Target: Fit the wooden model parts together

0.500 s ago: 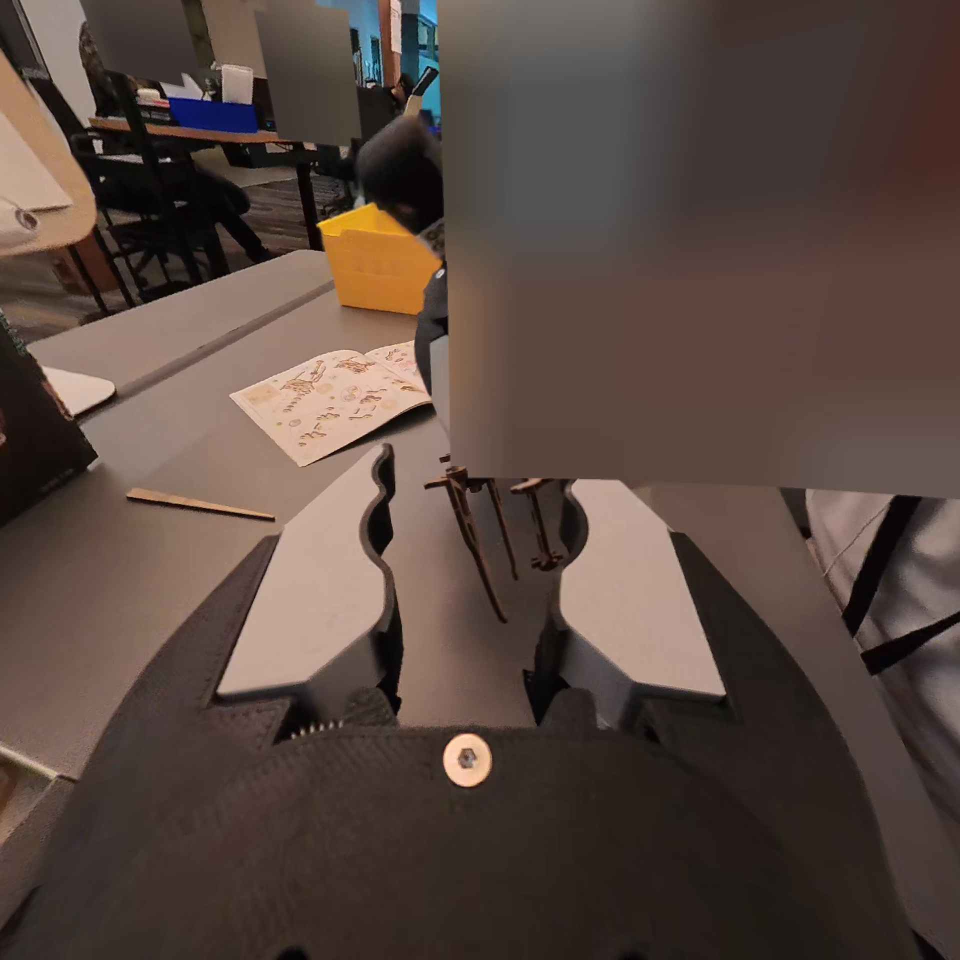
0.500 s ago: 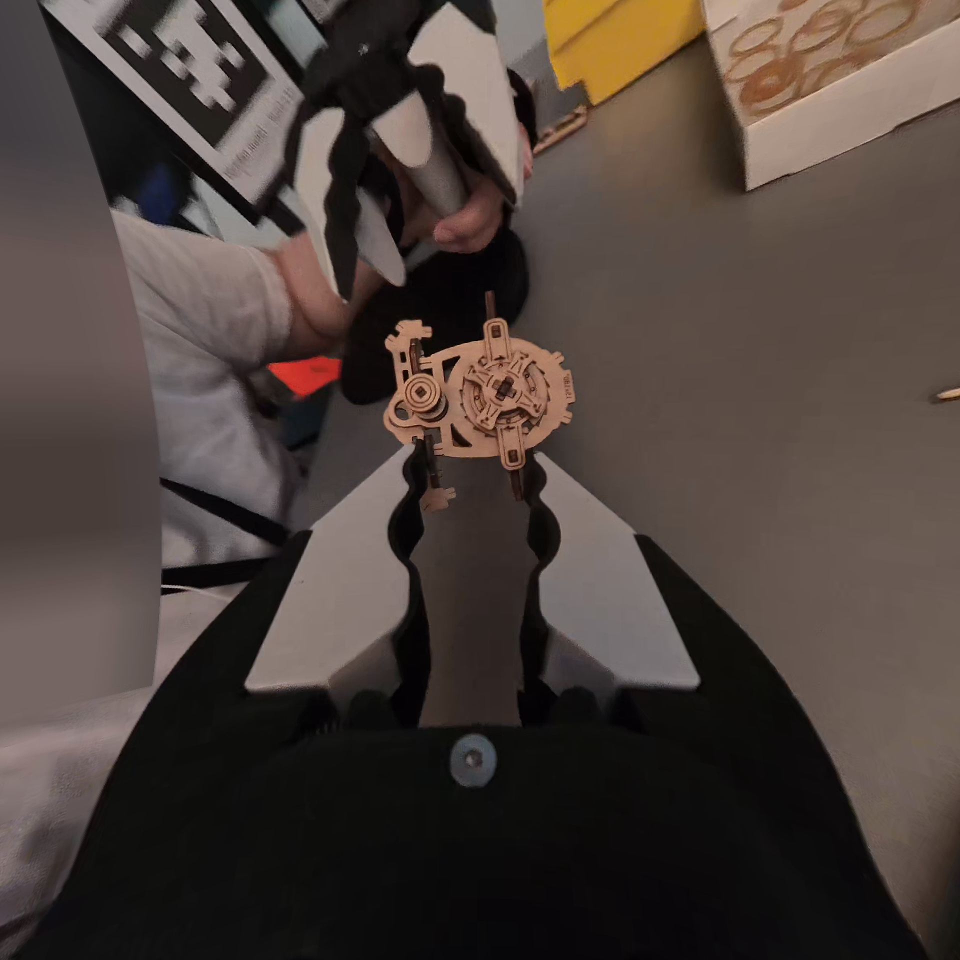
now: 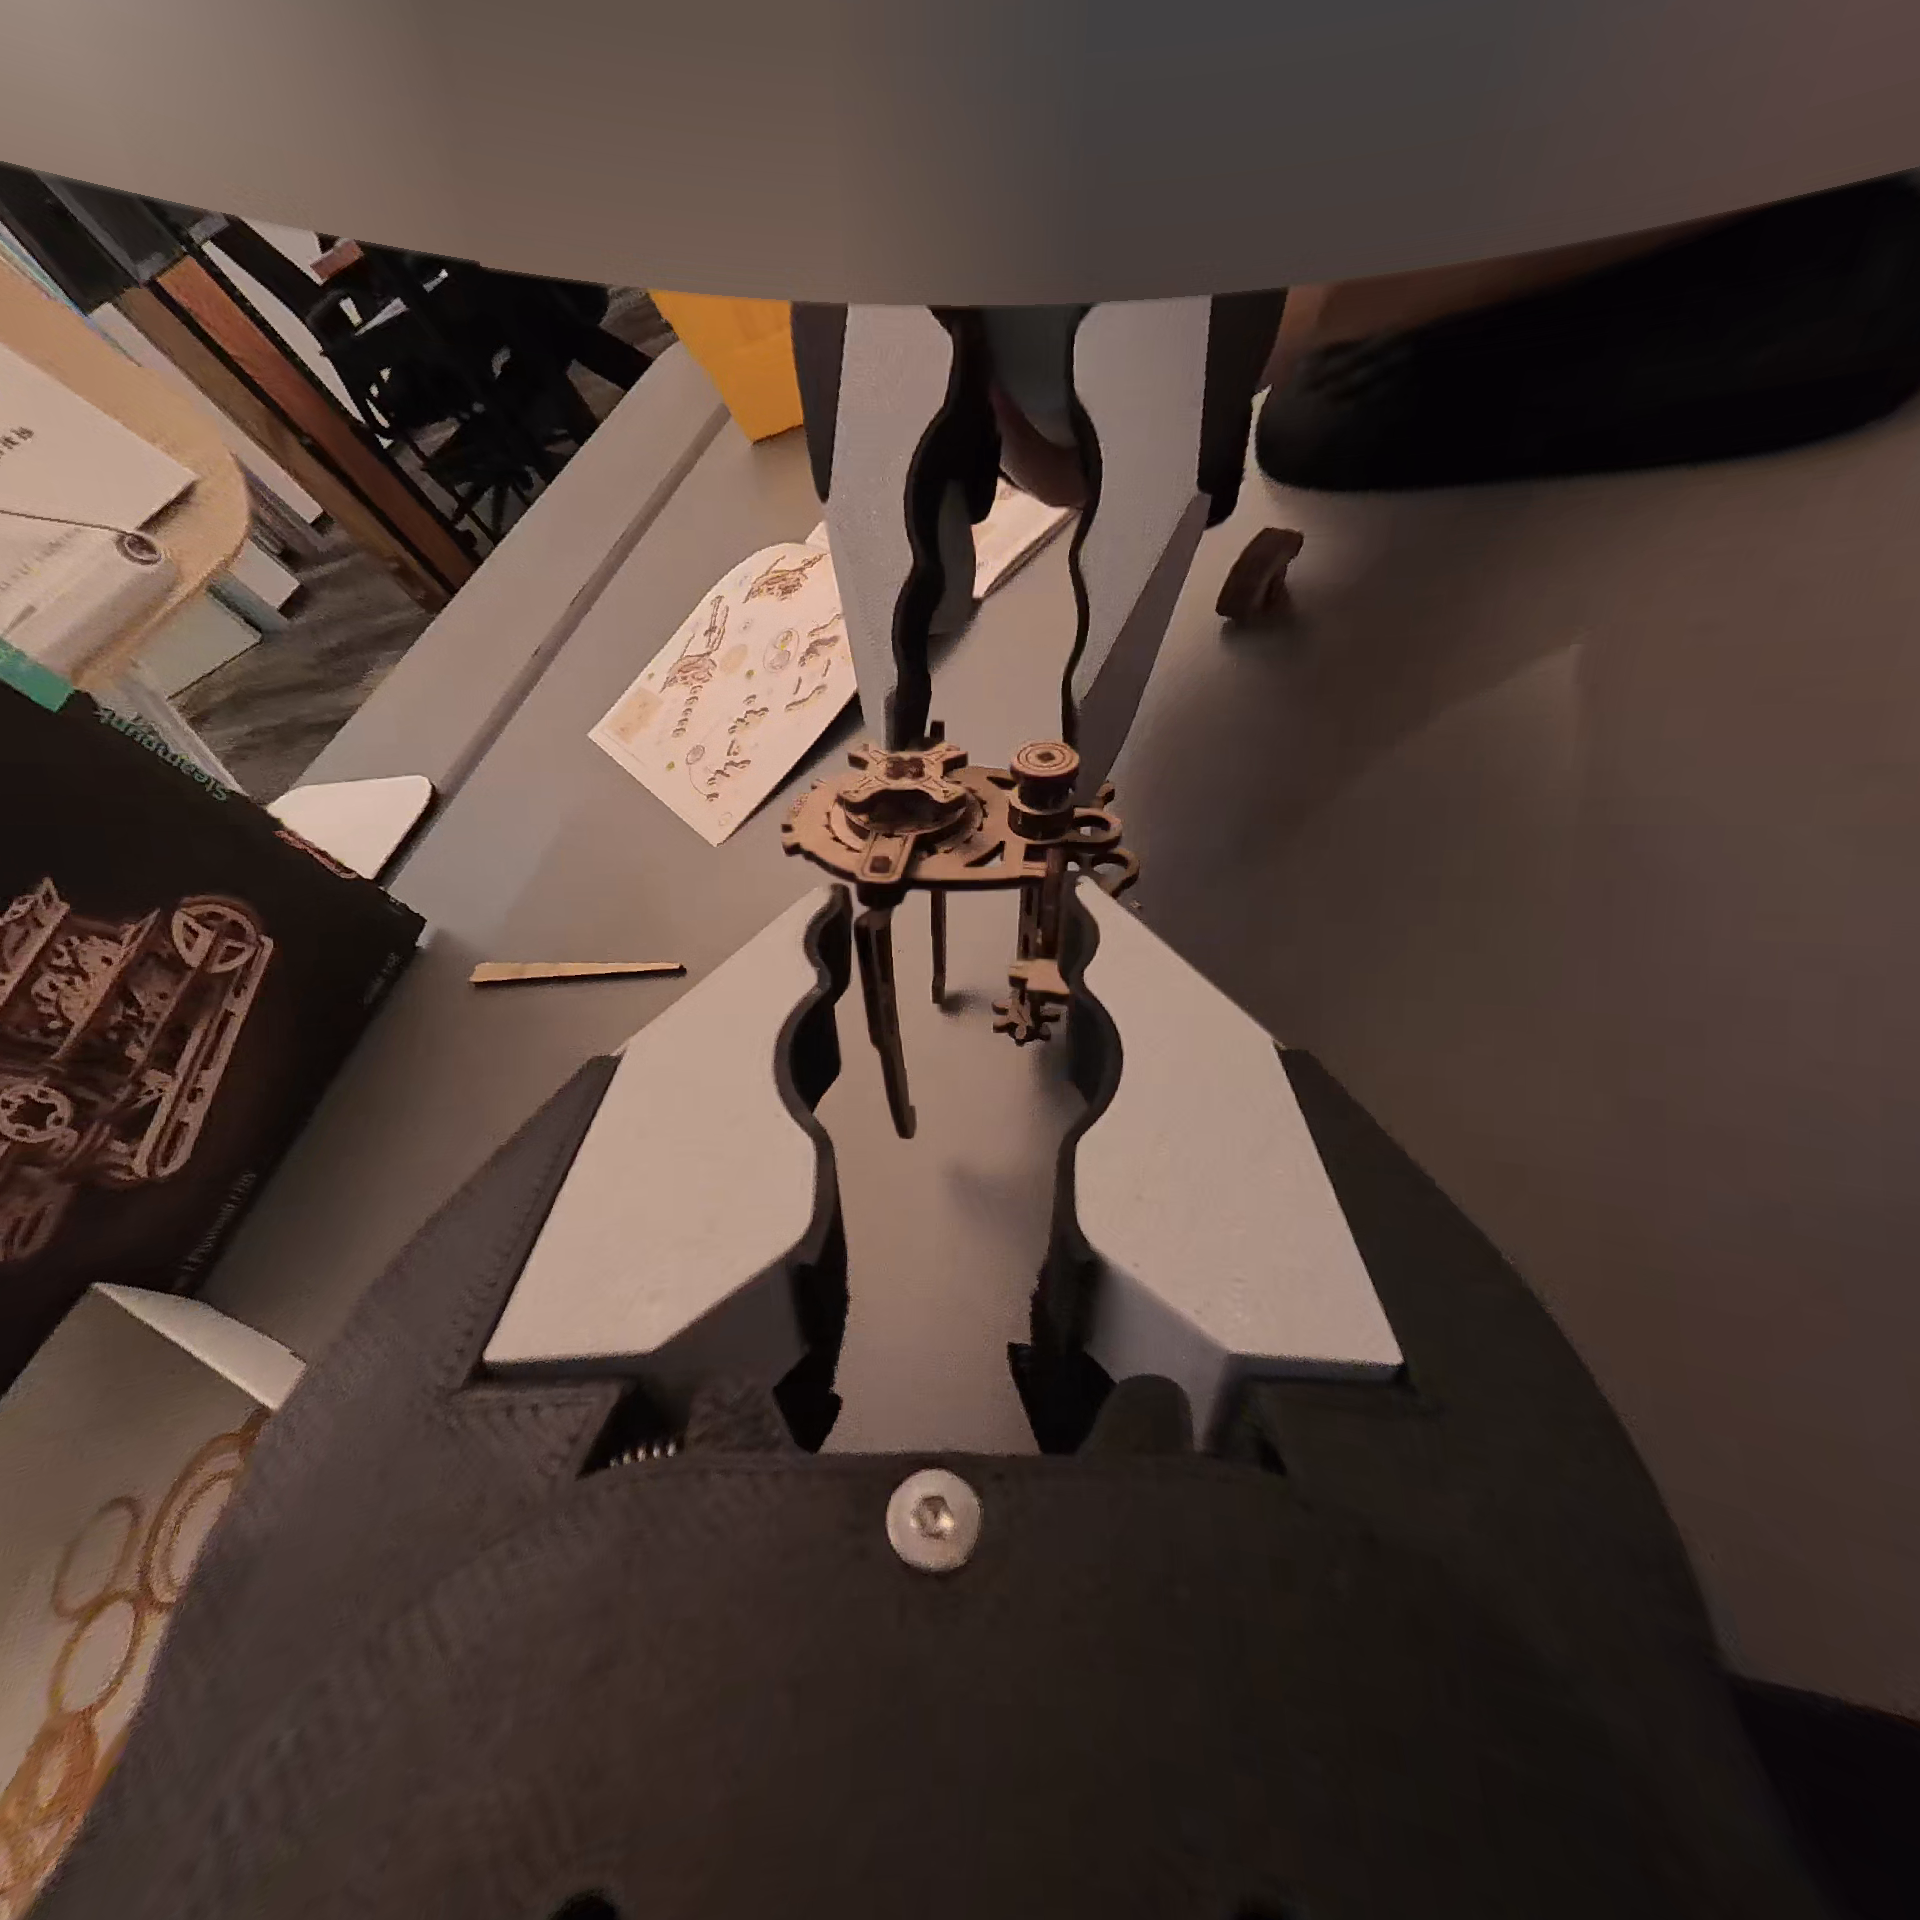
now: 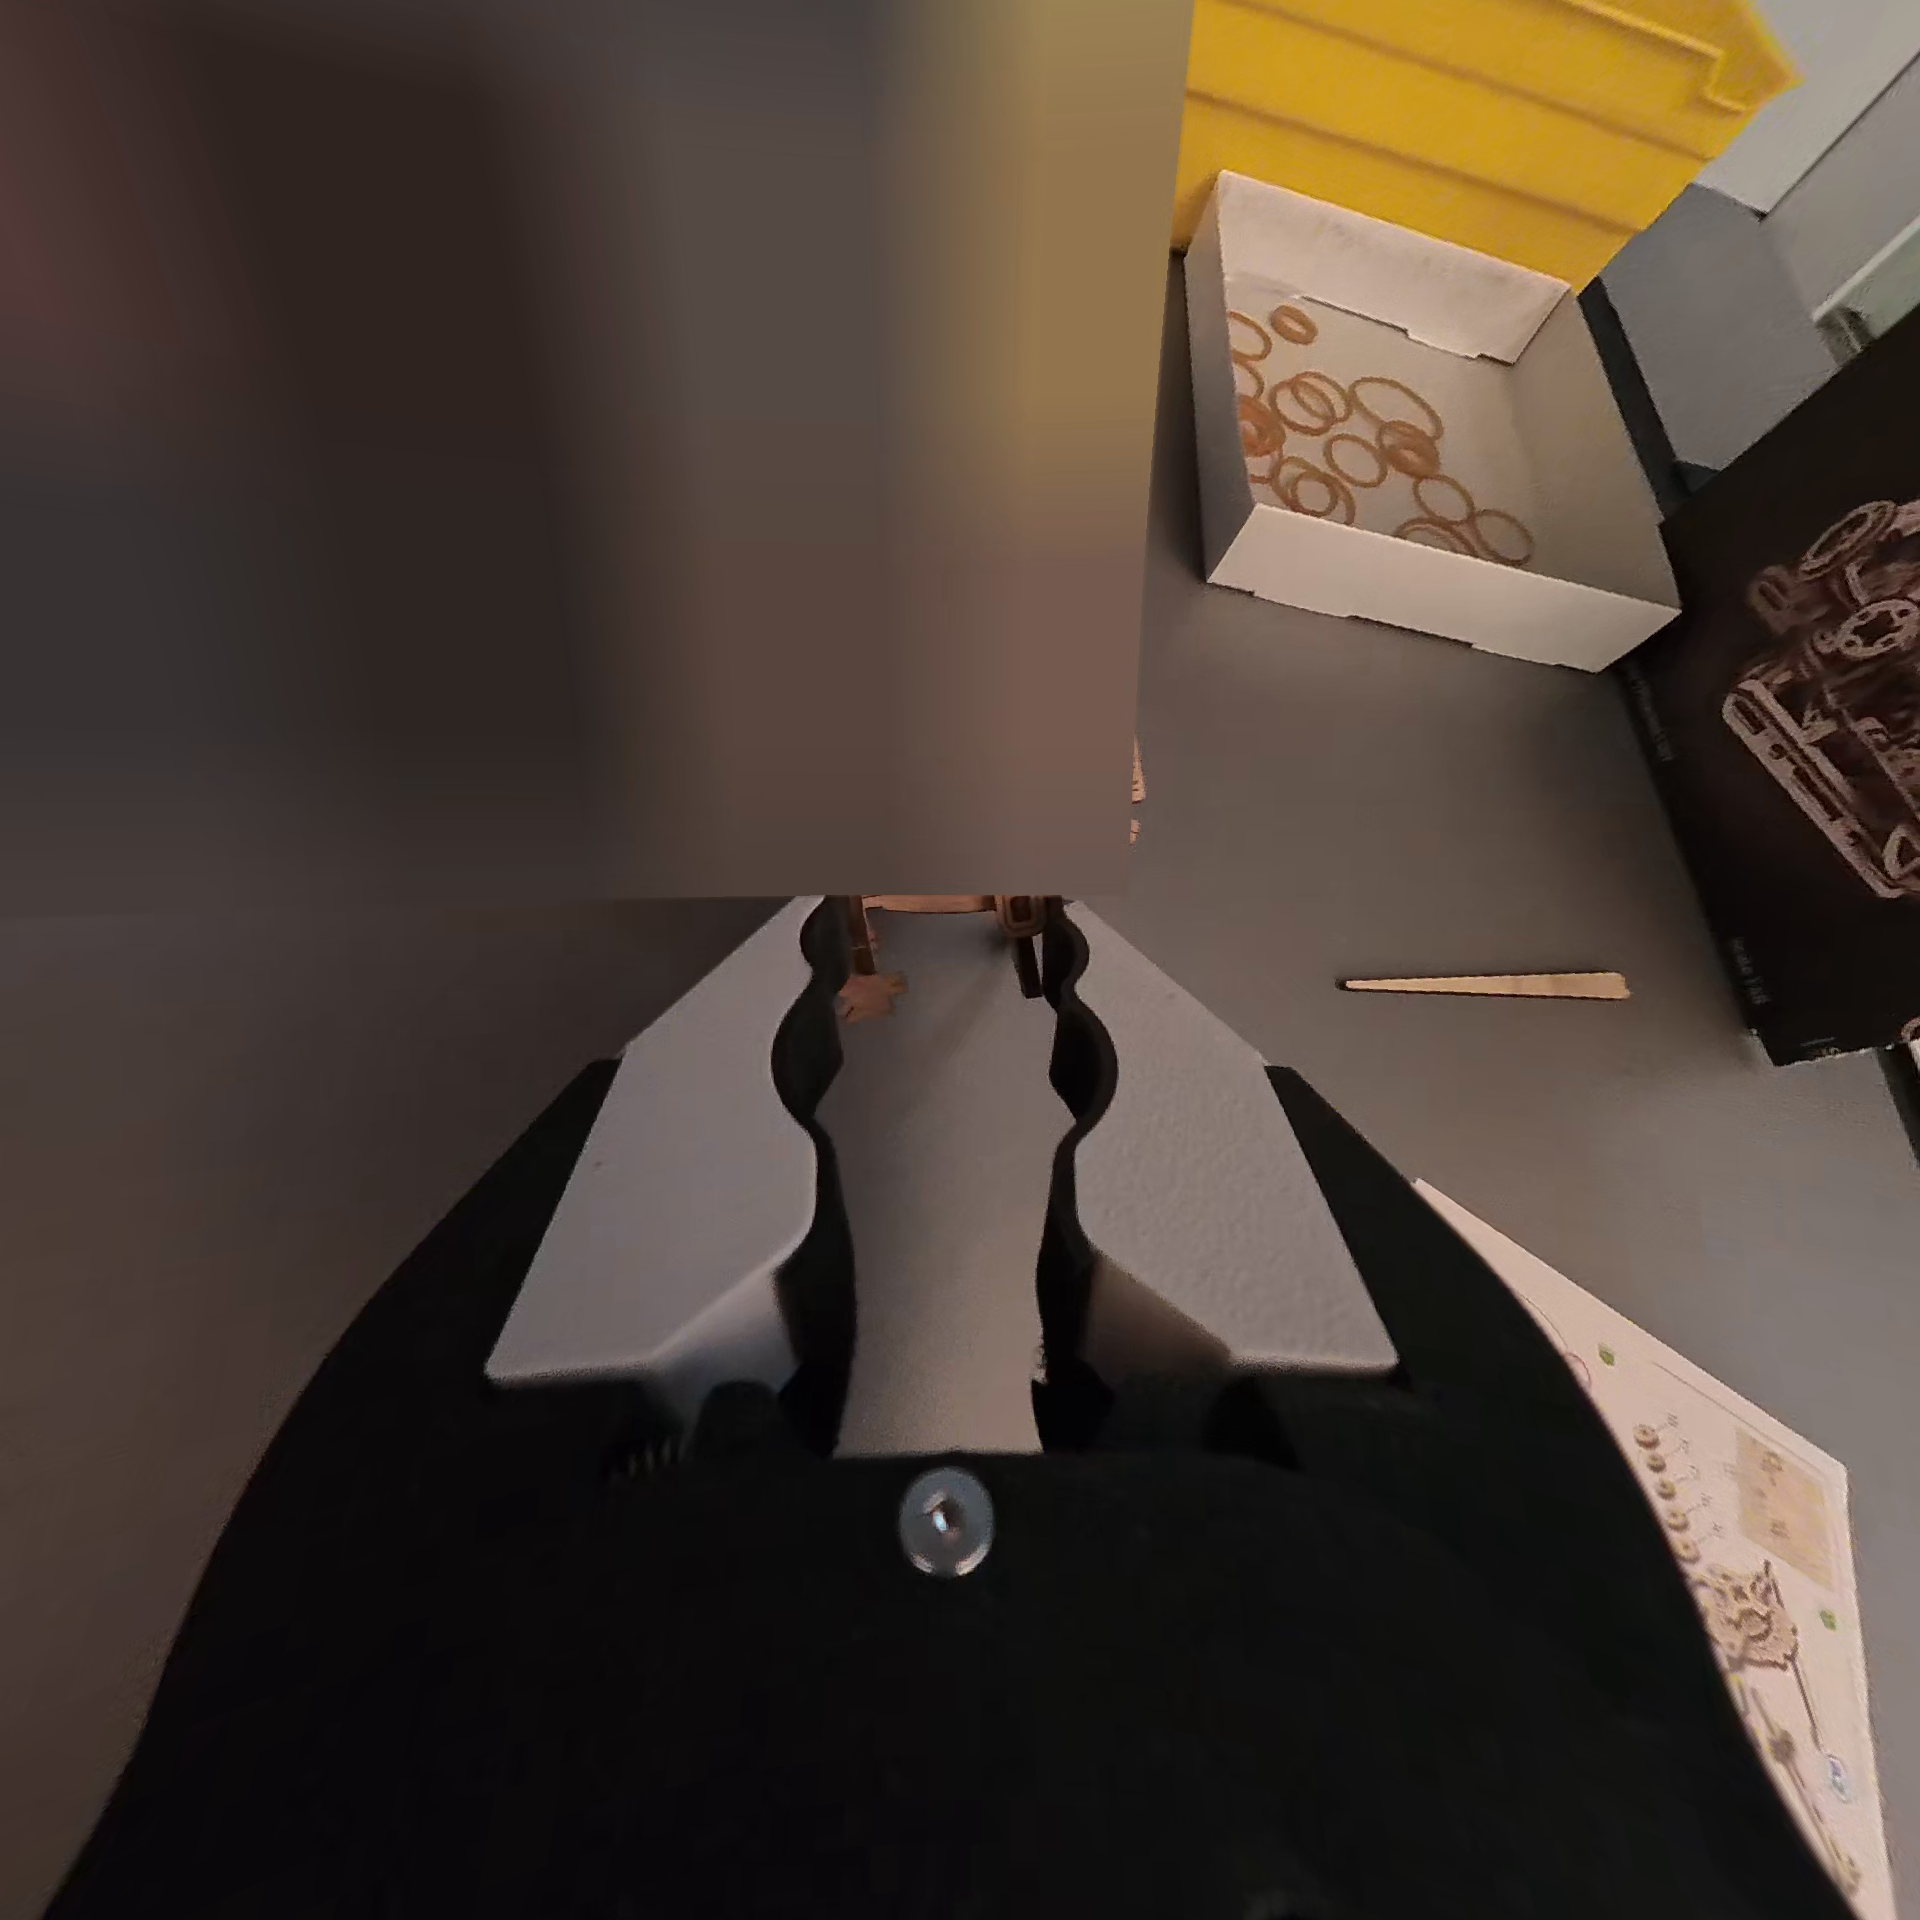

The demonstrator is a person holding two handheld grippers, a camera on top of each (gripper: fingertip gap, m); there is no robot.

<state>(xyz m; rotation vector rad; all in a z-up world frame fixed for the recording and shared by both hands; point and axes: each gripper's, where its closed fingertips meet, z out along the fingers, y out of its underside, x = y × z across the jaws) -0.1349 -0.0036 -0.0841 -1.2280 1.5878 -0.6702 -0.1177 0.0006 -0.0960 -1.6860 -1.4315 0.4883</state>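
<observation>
A small wooden model [image 3: 935, 831], an oval plate with gears on top and thin legs hanging below, is held above the grey table. My right gripper [image 3: 987, 738] comes down from above and is shut on the model's top. In the right wrist view only the model's legs [image 4: 871, 982] show at the gripper's [image 4: 940, 925] tips, under a blurred patch. My left gripper [image 3: 956, 904] reaches in from the near side. Its jaws sit just under the plate and press on the legs from both sides.
An open instruction booklet [image 3: 717, 707] lies beyond the model. A black kit box [image 3: 156, 987] lies at the left, with a thin wooden sliver [image 3: 577, 971] beside it. A small wooden wheel [image 3: 1257, 577] lies far right. A white tray [image 4: 1434, 613] of rubber rings stands before a yellow bin [image 4: 1455, 104]. The tips of both grippers are at nearly the same place.
My left gripper has moved up to the model and its jaws have narrowed around the legs. My right gripper has swung to point down at the table, still holding the model.
</observation>
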